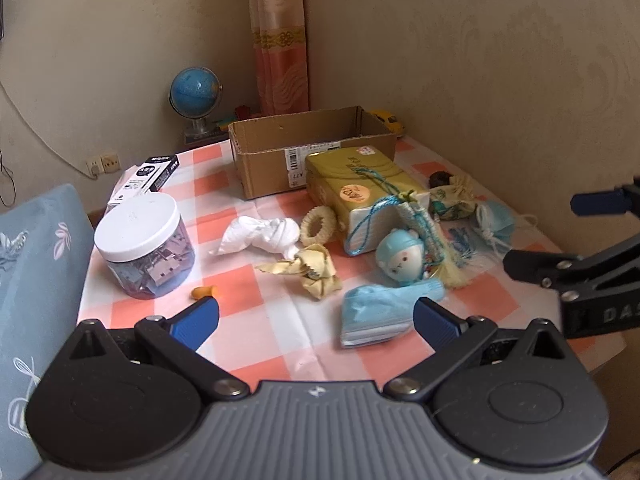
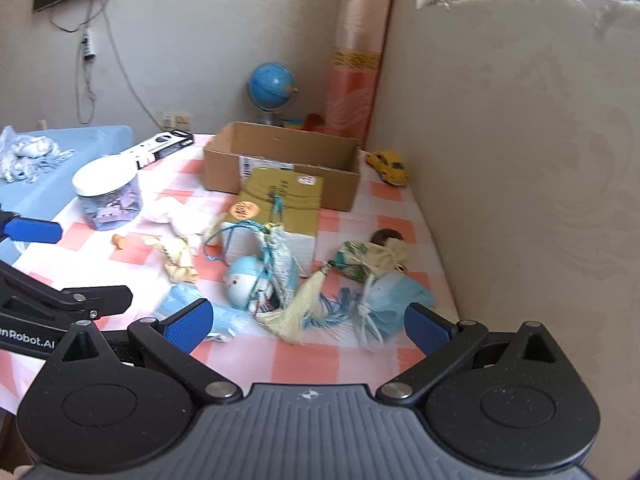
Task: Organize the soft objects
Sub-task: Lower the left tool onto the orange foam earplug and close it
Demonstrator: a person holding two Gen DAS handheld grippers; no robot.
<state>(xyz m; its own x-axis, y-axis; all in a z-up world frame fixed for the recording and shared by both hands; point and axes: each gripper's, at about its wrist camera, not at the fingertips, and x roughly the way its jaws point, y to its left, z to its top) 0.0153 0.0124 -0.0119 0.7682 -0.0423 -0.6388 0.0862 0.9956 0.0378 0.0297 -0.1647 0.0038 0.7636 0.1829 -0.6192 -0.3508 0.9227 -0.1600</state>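
Observation:
Soft things lie scattered on a checked tablecloth: a white cloth, a crumpled yellow cloth, a cream ring, a blue doll head, a folded blue cloth, a tasselled pouch, a patterned pouch and a blue drawstring bag. An open cardboard box stands behind a gold tissue pack. My left gripper is open over the near cloth. My right gripper is open in front of the tassels.
A white-lidded jar of clips, a black and white box and a small orange piece sit at the left. A globe and a yellow toy car are at the back. A padded wall runs along the right.

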